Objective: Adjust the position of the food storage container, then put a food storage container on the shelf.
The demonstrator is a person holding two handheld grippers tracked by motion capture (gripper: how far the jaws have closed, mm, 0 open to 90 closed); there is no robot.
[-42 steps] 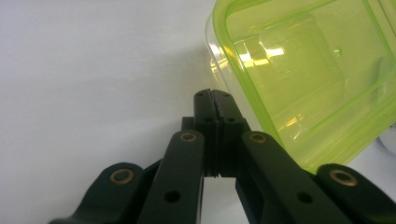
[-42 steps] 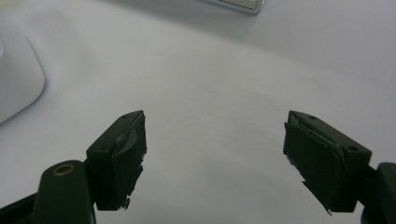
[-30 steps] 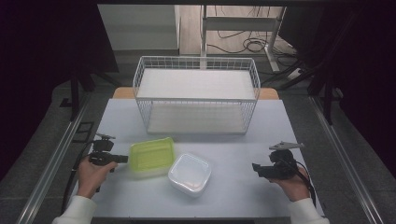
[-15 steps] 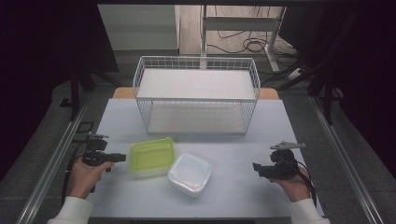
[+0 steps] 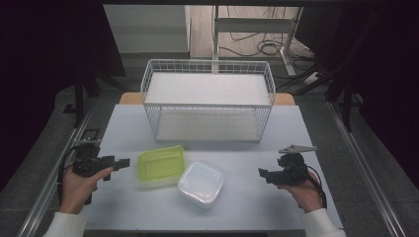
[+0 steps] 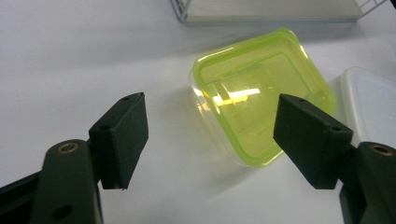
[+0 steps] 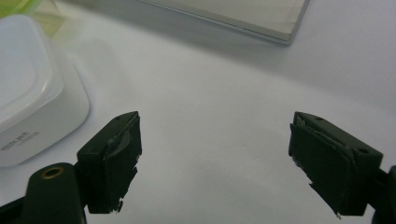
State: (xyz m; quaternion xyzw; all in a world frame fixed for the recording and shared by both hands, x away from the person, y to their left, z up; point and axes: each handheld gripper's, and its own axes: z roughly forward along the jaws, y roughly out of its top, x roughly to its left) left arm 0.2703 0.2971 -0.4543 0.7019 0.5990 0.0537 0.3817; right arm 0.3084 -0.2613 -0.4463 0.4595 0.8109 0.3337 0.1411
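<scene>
Left gripper stood freed and spread beside the green box, which lay toward three o'clock from it.

On the white table [image 5: 123, 123], in front of the wire basket [image 5: 207, 101], the green box [image 5: 161, 164] sat with its right corner touching or just overlapping the white box [image 5: 201, 183] at its four o'clock; its long axis ran roughly nine to three in the high view. The left gripper [image 5: 123, 163] was far the nearer hand, just beside the green box's left edge, jaws having just been opening with nothing between them. In the left gripper view the green box [image 6: 261, 98] lay ahead at about one o'clock. The right gripper [image 5: 262, 174] waited unclenched and empty, well apart at the white box's three o'clock.
</scene>
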